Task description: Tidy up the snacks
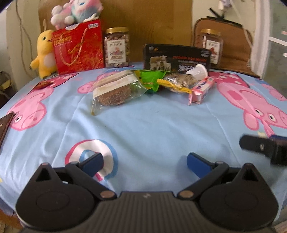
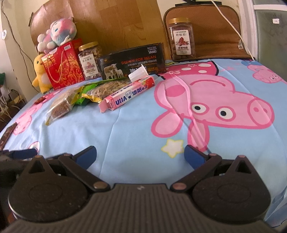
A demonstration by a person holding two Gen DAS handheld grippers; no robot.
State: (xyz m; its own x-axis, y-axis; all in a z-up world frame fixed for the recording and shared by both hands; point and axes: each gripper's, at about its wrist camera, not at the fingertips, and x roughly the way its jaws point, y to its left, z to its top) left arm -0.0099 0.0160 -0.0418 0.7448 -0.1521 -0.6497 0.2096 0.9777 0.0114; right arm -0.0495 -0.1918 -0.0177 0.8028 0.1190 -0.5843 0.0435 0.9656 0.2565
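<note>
Snacks lie in a loose heap at the far middle of the cloth: a clear bag of brown sesame bars (image 1: 114, 89) (image 2: 60, 106), a green packet (image 1: 150, 78) (image 2: 86, 93), a yellow-edged seed bag (image 1: 179, 81) (image 2: 109, 89), a pink candy box (image 1: 201, 89) (image 2: 129, 93) and a white cup (image 1: 197, 71) (image 2: 138, 72). A black box (image 1: 176, 57) (image 2: 132, 61) stands behind them. My left gripper (image 1: 145, 161) is open, low and well short of the heap. My right gripper (image 2: 140, 155) is open too, empty; it shows at the right edge of the left wrist view (image 1: 265, 147).
A red gift bag (image 1: 79, 46) (image 2: 62, 66), two nut jars (image 1: 117, 47) (image 2: 182, 39), a yellow plush (image 1: 44, 52) and a pink plush (image 1: 75, 12) line the back. The blue pig-print cloth (image 1: 143, 125) (image 2: 134, 129) covers the table. A dark packet (image 1: 4, 125) lies at the left edge.
</note>
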